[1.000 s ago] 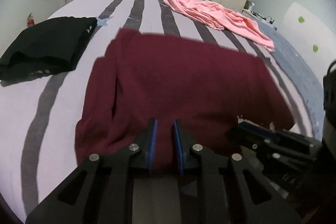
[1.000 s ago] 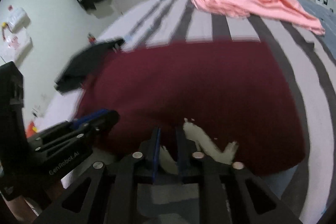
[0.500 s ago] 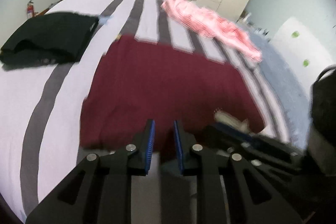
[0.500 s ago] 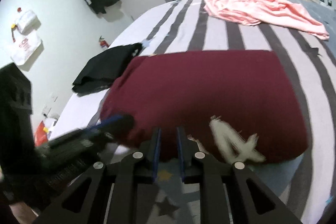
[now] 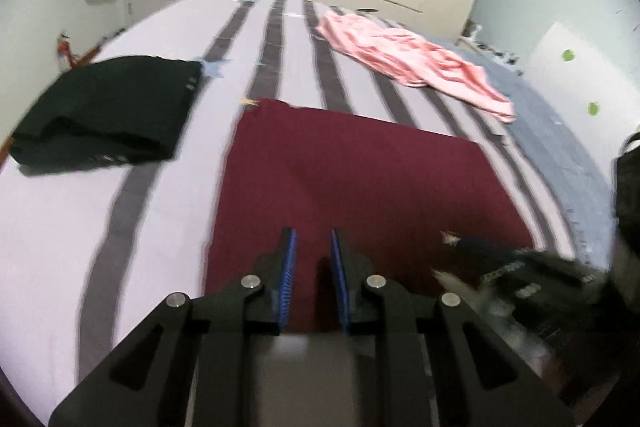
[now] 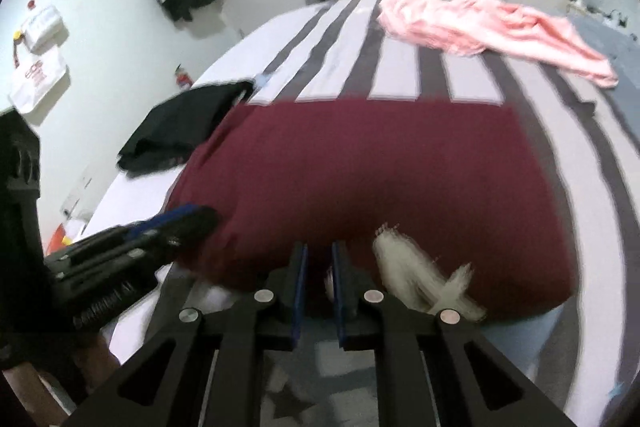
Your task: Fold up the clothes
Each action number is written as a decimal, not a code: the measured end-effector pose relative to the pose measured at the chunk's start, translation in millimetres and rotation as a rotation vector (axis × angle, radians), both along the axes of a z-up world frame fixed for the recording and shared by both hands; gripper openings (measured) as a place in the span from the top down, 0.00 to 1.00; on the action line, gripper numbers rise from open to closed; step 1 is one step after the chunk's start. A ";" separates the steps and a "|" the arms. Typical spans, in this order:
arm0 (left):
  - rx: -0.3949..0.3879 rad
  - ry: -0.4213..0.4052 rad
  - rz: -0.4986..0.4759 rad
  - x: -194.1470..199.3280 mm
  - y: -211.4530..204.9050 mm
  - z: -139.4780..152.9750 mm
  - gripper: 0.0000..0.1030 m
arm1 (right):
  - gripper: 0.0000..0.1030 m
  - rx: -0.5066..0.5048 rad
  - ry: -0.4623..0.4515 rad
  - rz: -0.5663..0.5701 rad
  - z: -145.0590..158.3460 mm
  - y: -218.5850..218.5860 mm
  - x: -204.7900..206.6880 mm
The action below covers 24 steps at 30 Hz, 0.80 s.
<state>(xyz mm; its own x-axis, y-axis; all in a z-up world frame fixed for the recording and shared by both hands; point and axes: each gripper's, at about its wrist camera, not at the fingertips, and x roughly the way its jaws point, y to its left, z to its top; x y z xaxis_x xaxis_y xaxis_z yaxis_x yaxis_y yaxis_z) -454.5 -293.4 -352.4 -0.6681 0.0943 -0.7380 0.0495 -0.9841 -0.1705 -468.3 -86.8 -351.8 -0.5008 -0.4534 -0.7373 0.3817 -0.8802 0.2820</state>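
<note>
Both grippers, left (image 5: pixel 312 255) and right (image 6: pixel 320 267), look clamped on the near edge of the maroon shirt (image 5: pixel 360 179), flat on the striped bed (image 5: pixel 60 227). Black garment (image 5: pixel 108 111) folded far left; pink one (image 5: pixel 412 63) still crumpled, far right.

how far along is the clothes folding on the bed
Done: the black garment lies folded at the left. In hand: both claws, left claw and right claw, pinch the near edge of the maroon garment, apparently mid-fold. Left: the pink garment lies crumpled beyond.
</note>
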 end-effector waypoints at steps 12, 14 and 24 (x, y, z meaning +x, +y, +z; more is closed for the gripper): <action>-0.003 -0.002 -0.018 -7.9 -16.6 -5.2 0.86 | 0.98 0.092 -0.004 -0.082 -22.6 29.1 -20.9; -0.019 0.025 -0.020 -11.4 -19.2 5.8 0.86 | 0.97 0.077 0.010 -0.102 -12.9 34.7 -24.4; -0.081 -0.051 0.002 -36.1 -26.3 -22.9 0.86 | 0.99 0.130 0.010 -0.088 -28.9 55.0 -46.5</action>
<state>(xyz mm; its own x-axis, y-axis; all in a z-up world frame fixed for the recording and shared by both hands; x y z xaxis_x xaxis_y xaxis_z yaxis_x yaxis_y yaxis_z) -490.6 -319.7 -375.3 -0.6296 0.0314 -0.7763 0.0582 -0.9945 -0.0874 -514.7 -31.9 -380.7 -0.5422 -0.3084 -0.7816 0.3039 -0.9392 0.1598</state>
